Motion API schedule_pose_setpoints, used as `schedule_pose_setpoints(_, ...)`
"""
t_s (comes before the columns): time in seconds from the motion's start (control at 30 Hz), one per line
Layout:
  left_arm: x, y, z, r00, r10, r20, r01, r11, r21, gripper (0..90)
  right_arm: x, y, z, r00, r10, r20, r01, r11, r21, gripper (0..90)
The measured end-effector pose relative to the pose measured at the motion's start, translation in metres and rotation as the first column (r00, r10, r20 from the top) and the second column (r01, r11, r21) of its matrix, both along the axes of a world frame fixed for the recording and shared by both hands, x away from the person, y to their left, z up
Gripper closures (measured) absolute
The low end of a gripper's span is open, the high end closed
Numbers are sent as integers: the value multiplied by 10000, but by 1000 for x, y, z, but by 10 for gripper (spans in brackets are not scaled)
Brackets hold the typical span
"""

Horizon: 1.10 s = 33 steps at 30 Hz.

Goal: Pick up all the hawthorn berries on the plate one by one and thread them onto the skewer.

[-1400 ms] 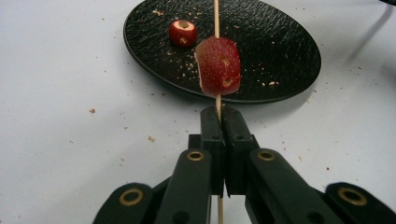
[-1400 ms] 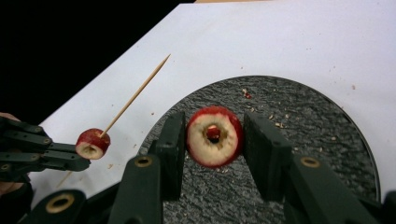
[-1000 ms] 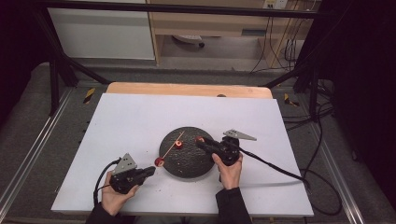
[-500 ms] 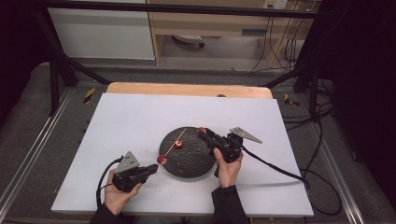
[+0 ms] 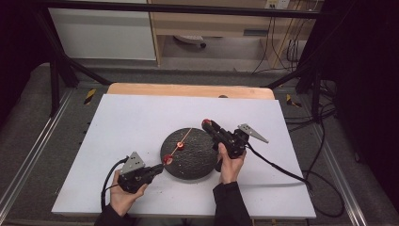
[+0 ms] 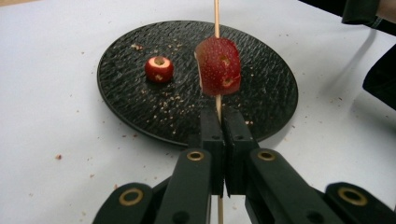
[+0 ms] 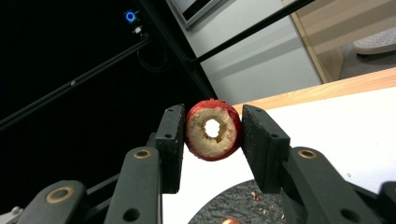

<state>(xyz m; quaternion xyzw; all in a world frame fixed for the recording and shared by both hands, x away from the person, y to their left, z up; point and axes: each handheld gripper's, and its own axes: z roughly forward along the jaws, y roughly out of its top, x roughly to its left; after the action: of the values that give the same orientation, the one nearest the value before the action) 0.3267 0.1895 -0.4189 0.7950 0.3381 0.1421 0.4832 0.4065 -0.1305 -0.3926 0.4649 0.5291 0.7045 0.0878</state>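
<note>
My left gripper (image 6: pixel 219 116) is shut on a thin wooden skewer (image 6: pixel 216 14) with a red fruit piece (image 6: pixel 218 65) threaded on it just above the jaws. In the high view the left gripper (image 5: pixel 159 168) sits at the near-left rim of the black round plate (image 5: pixel 197 165), and the skewer (image 5: pixel 186 135) slants over the plate. A second red cored piece (image 6: pixel 159 69) lies on the plate. My right gripper (image 7: pixel 212 126) is shut on a red fruit ring (image 7: pixel 205 140) with a hole through its pale core. It is raised over the plate's far-right edge (image 5: pixel 207 125).
The plate (image 6: pixel 271 79) rests on a white table sheet (image 5: pixel 122 122) with crumbs scattered on and around it. A wooden table edge (image 5: pixel 188 89) runs along the back. Cables trail from both grippers, and dark frame posts stand at the sides.
My right gripper has lifted and moved away over the plate's far side with the fruit ring in it. The left gripper and skewer have shifted slightly right.
</note>
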Motion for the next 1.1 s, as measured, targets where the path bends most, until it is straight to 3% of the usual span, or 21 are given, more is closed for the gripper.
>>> schedule_pose_setpoints(0.77,0,-27,12,9991,-270,333,279,9993,-261,882,5,-5,8,9980,-523,358,485,9937,1006,611)
schedule_pose_setpoints(1.1,1,-33,14,9989,-244,389,258,9990,-360,882,4,-4,9,9981,-492,374,441,9910,1264,611)
